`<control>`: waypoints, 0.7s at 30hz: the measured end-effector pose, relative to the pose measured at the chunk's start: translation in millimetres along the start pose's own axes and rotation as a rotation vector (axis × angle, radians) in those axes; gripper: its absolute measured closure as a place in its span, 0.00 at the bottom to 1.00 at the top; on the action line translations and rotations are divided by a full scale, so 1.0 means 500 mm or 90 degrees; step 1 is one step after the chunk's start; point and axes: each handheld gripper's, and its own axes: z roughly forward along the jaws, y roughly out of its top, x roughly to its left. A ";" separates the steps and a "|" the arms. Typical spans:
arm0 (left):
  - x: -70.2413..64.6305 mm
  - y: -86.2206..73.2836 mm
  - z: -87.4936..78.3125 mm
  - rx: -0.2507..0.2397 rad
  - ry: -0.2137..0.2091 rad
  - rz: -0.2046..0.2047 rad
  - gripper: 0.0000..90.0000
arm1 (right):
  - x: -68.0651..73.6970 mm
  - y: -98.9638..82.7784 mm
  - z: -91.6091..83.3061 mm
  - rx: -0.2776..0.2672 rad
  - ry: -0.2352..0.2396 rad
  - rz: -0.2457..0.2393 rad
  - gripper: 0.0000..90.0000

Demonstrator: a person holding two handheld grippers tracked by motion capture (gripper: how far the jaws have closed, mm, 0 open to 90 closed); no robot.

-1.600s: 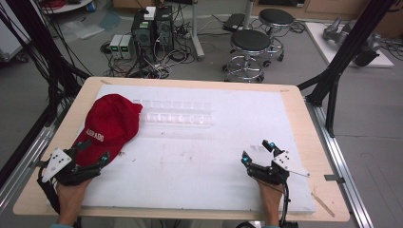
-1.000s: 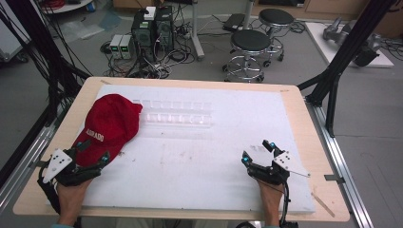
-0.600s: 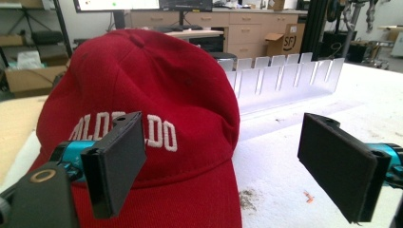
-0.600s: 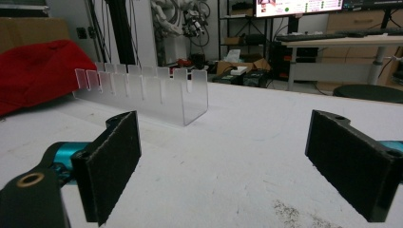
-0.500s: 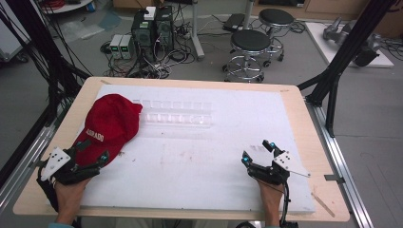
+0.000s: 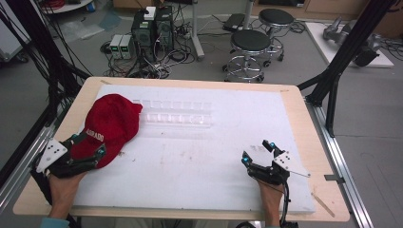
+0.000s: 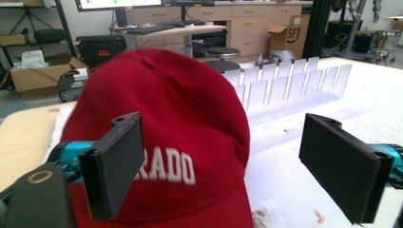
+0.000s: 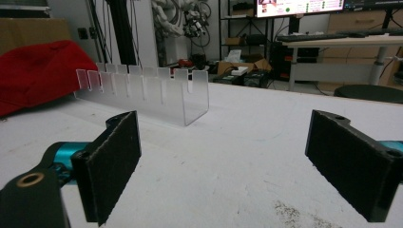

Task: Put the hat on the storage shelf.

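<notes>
Your left gripper (image 6: 85, 151) sits at the brim of the red cap (image 6: 111, 124), fingers (image 7: 114, 168) spread wide, nothing held; its own view reads white letters "RADO" on the cap. The high view places the cap at the table's (image 6: 199, 84) left side, touching the clear slotted rack (image 6: 178, 115), whose slots hold nothing. Your right gripper (image 6: 256, 151) rests well apart, fingers wide.
</notes>
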 end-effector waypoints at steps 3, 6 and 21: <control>0.010 0.021 0.003 0.009 0.005 0.008 0.17 | 0.000 0.000 0.000 0.000 0.001 0.000 0.12; 0.024 0.046 0.011 0.036 0.013 0.014 0.17 | 0.000 0.000 0.000 0.000 0.001 -0.002 0.12; 0.076 0.117 0.071 0.138 -0.001 0.039 0.17 | 0.001 0.000 -0.001 0.001 0.001 -0.001 0.12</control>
